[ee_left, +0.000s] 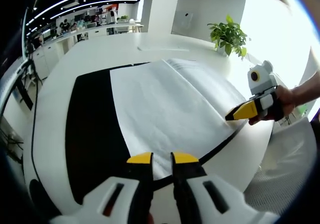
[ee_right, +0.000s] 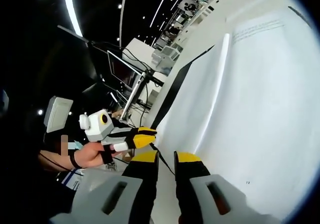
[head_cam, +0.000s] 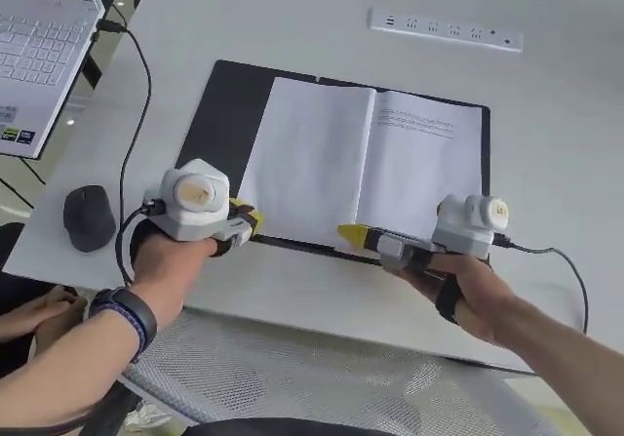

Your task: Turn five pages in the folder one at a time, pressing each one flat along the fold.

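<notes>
The folder (head_cam: 222, 114) lies open on the white table, its black inside cover on the left and white pages (head_cam: 312, 158) across the middle and right. The right page (head_cam: 421, 168) carries a few lines of print at its top. My left gripper (head_cam: 246, 219) rests at the folder's near edge by the left page's bottom corner, jaws shut on nothing; its tips (ee_left: 162, 159) hover just over the page (ee_left: 165, 103). My right gripper (head_cam: 353, 233) points left along the near edge below the fold (head_cam: 366, 153), shut and empty, with its tips (ee_right: 166, 157) beside the page (ee_right: 250, 98).
A laptop (head_cam: 39, 46) sits at the far left with a cable (head_cam: 144, 85) running toward me. A dark mouse (head_cam: 88, 217) lies left of my left hand. A power strip (head_cam: 446, 28) lies beyond the folder. The table's near edge (head_cam: 322, 324) and a mesh chair (head_cam: 322, 377) are below.
</notes>
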`<control>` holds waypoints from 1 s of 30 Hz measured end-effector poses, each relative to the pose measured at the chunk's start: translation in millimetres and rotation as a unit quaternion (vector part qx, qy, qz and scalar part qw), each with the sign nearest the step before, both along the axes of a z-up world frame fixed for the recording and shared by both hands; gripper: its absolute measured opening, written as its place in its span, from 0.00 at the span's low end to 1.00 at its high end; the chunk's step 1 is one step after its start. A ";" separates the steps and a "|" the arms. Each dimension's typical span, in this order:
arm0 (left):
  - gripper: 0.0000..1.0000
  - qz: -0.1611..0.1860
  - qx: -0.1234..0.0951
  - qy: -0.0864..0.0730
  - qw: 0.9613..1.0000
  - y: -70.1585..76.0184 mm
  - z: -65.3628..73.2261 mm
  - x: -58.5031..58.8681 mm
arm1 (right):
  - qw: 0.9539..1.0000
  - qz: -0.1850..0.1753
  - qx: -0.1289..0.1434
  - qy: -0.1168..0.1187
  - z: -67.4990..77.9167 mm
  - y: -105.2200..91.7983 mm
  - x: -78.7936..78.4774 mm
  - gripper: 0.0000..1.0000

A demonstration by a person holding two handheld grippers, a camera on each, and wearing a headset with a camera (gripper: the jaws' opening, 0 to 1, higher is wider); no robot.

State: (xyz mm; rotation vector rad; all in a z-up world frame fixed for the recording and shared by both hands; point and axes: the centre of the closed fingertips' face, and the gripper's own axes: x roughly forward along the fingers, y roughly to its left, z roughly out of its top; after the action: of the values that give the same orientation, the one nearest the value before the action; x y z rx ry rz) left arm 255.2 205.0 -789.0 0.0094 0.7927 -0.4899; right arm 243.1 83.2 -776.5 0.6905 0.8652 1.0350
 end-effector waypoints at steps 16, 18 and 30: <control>0.21 -0.010 -0.001 -0.032 0.999 1.5 34.5 7.7 | 0.995 -0.071 -0.038 -0.065 25.7 -47.4 44.3 0.24; 0.22 -0.011 -0.002 -0.035 0.999 2.0 38.3 9.1 | 0.993 -0.074 -0.046 -0.074 24.2 -53.1 48.1 0.26; 0.30 -0.021 0.003 -0.058 0.998 2.1 63.2 12.3 | 0.980 -0.072 -0.119 -0.140 55.5 -87.6 50.9 0.37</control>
State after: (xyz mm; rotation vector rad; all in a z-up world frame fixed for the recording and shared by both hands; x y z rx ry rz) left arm 267.5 207.1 -725.8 0.0594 0.6820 -0.5231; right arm 293.9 -4.4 -721.0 0.3876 0.6679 0.8569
